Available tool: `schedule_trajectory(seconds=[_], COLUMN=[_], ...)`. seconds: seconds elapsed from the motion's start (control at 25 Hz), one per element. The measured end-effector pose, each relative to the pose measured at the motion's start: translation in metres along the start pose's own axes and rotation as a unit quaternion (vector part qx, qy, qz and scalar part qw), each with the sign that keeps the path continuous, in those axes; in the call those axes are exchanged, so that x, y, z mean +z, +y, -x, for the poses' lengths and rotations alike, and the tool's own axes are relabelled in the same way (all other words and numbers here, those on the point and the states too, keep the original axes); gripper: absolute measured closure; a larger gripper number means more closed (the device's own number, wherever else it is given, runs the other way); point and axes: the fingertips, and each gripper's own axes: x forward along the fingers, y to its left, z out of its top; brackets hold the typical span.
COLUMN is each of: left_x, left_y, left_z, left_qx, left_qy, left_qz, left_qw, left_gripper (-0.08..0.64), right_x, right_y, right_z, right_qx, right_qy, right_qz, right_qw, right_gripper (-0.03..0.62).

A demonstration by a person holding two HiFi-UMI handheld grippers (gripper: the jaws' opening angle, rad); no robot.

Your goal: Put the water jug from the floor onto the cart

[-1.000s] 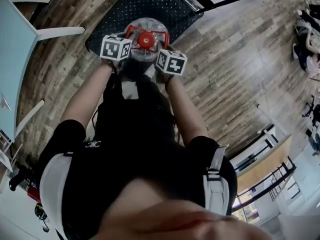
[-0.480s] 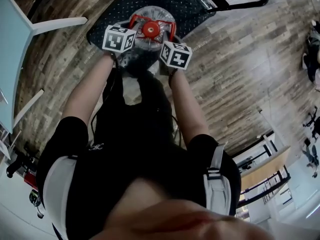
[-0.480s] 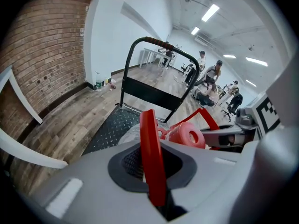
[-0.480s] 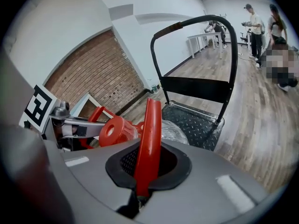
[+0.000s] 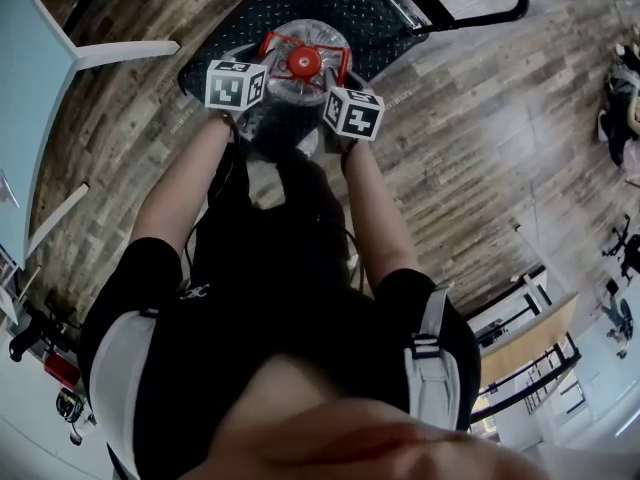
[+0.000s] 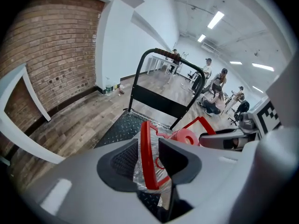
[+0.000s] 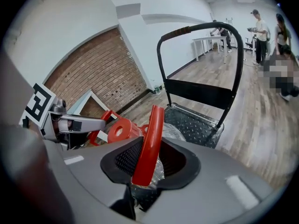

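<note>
The clear water jug (image 5: 298, 86) with its red cap (image 5: 304, 62) stands on the black studded deck of the cart (image 5: 345, 3). My left gripper (image 5: 264, 70) is at the jug's left and my right gripper (image 5: 334, 78) at its right. In the left gripper view the left gripper (image 6: 149, 160) has a red handle loop (image 6: 146, 155) between its pads, with a gap showing; its jaws are opening. In the right gripper view the right gripper (image 7: 150, 160) has the other red handle loop (image 7: 150, 141) leaning loose between its pads; these jaws are opening too.
The cart's black push bar (image 5: 485, 3) rises at the deck's far side. A light blue table (image 5: 30, 108) with white legs stands to the left. A brick wall (image 6: 51, 45) lies ahead on the left, and several people (image 6: 215, 85) stand far down the room.
Both grippers and the jug have moved farther over the cart's deck and lower. The jug now rests on the deck.
</note>
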Motion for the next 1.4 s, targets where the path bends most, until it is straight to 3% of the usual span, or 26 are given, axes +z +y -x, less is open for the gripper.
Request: schedule_trajectory(seconds=[0.36,0.52,0.56,0.84,1.04,1.2,1.4], left_x=[-0.003,0.011,0.013,0.044,0.074,0.102,0.113], left_y=[-0.009,-0.012,-0.014,-0.019,-0.027,-0.031,-0.042], left_z=[0.055,0.083,0.093,0.155,0.187,0.217,0.228], left_qx=[-0.008,-0.022,-0.025,-0.038,-0.043,-0.046,-0.056], left_qy=[-0.014,-0.02,-0.021,-0.061,-0.102,-0.141,-0.149], left_qz=[-0.001,-0.006,-0.011,-0.06,-0.083,-0.096,-0.121], left_qw=[0.9999,0.9995,0.9994,0.9956,0.9904,0.9843,0.9797], left_gripper=[0.484,0.558,0.559,0.56,0.56,0.56,0.56], right_x=[0.024,0.043,0.045,0.074,0.106,0.127,0.137], right_y=[0.012,0.029,0.036,0.111,0.146,0.161,0.176], right_z=[0.056,0.085,0.094,0.142,0.173,0.192,0.198], right_qx=[-0.069,-0.08,-0.077,-0.007,0.003,-0.001,0.059], right_qy=[-0.039,-0.078,-0.089,-0.19,-0.26,-0.282,-0.285], right_qz=[-0.005,-0.007,-0.008,0.001,-0.009,-0.005,-0.026], right_qw=[0.997,0.994,0.993,0.982,0.966,0.959,0.956], right_gripper=[0.481,0.551,0.577,0.578,0.578,0.58,0.581])
